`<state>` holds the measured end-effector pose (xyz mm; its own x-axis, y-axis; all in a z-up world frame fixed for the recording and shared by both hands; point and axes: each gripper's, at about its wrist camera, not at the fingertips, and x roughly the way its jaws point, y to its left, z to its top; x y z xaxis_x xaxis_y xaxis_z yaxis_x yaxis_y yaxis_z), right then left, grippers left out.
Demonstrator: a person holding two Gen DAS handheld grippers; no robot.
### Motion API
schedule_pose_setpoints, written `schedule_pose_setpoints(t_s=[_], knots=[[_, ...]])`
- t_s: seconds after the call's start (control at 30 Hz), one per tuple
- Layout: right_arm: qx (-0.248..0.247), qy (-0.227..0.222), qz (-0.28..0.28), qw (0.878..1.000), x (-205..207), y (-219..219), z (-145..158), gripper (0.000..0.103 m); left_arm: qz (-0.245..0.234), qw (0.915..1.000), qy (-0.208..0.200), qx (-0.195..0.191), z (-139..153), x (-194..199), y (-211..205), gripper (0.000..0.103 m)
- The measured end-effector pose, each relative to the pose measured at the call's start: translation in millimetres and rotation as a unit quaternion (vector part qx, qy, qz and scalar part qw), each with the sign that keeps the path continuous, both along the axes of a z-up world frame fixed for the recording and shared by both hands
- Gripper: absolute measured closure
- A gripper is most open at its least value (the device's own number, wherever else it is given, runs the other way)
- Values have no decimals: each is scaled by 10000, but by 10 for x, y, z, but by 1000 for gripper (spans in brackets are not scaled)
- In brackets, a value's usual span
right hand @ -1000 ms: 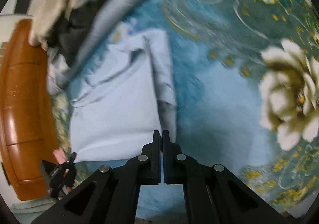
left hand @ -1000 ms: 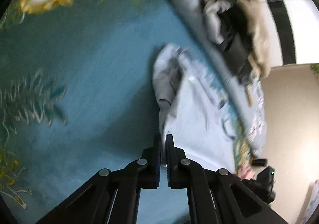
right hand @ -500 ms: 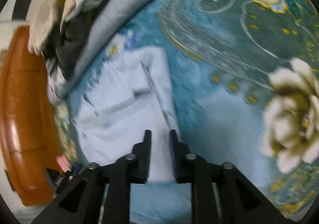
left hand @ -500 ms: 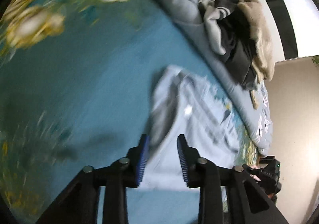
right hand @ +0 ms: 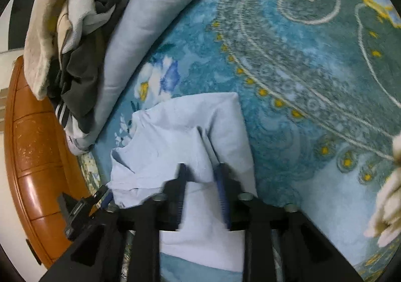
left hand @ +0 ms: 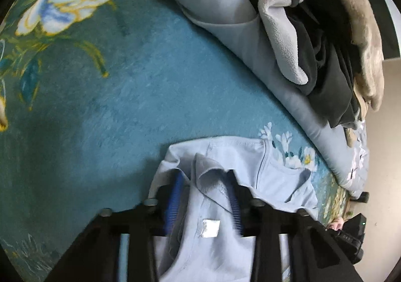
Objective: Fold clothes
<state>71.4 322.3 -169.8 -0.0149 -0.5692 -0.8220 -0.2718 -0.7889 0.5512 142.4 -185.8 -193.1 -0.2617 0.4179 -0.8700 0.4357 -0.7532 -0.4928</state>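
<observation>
Garment: one pale blue cotton shirt (left hand: 273, 179) lies partly folded on the teal floral carpet-like cover (left hand: 105, 111), its collar end under the left gripper, its hem end under the right.
Left gripper: the left gripper (left hand: 204, 196) has its jaws closing, blue-ribbed pads apart, with a raised fold of the shirt's collar area between them; the pads do not visibly press on it.
Right gripper: the right gripper (right hand: 201, 190) has its jaws closing, a narrow gap between the pads, a crease of the shirt (right hand: 185, 131) running up between them; a firm pinch cannot be confirmed.
Edges: the shirt's far edge lies near the grey-blue quilt roll (left hand: 225, 11); in the right view a folded side edge runs straight beside bare cover.
Open room: wide bare teal cover (right hand: 313, 81) to the left of the left gripper and to the right of the right gripper.
Count: one shirt, two grippers, one pile of dark and beige clothes (left hand: 333, 38) on the quilt.
Surroundings: orange-brown wooden bed frame (right hand: 32, 144) beyond the pile.
</observation>
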Motion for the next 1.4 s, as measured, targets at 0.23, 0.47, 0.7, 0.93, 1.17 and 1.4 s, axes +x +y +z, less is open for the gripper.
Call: schedule_pose_setpoints(t_s=[0.23, 0.47, 0.7, 0.93, 1.17, 1.4], knots=[[-411, 55, 204, 9989, -197, 0, 92, 99, -246, 9995, 95, -193, 174, -170, -9, 102], [-607, -117, -707, 9956, -467, 154, -140, 99, 492, 9986, 139, 111, 62, -424, -45, 102], [-576, 299, -849, 9943, -494, 213, -52, 89, 1427, 9876, 336, 556, -107, -280, -317, 100], [-79, 546, -109, 9984, -2, 509, 139, 71, 459, 9954, 811, 233, 302, 276, -59, 92], [-194, -357, 736, 9965, 660, 368, -212, 71, -1436, 9882, 490, 227, 64, 991, 1440, 92], [-146, -843, 371, 9956, 864, 207, -383, 71, -1570, 9867, 48, 418, -204, 1316, 1883, 94]])
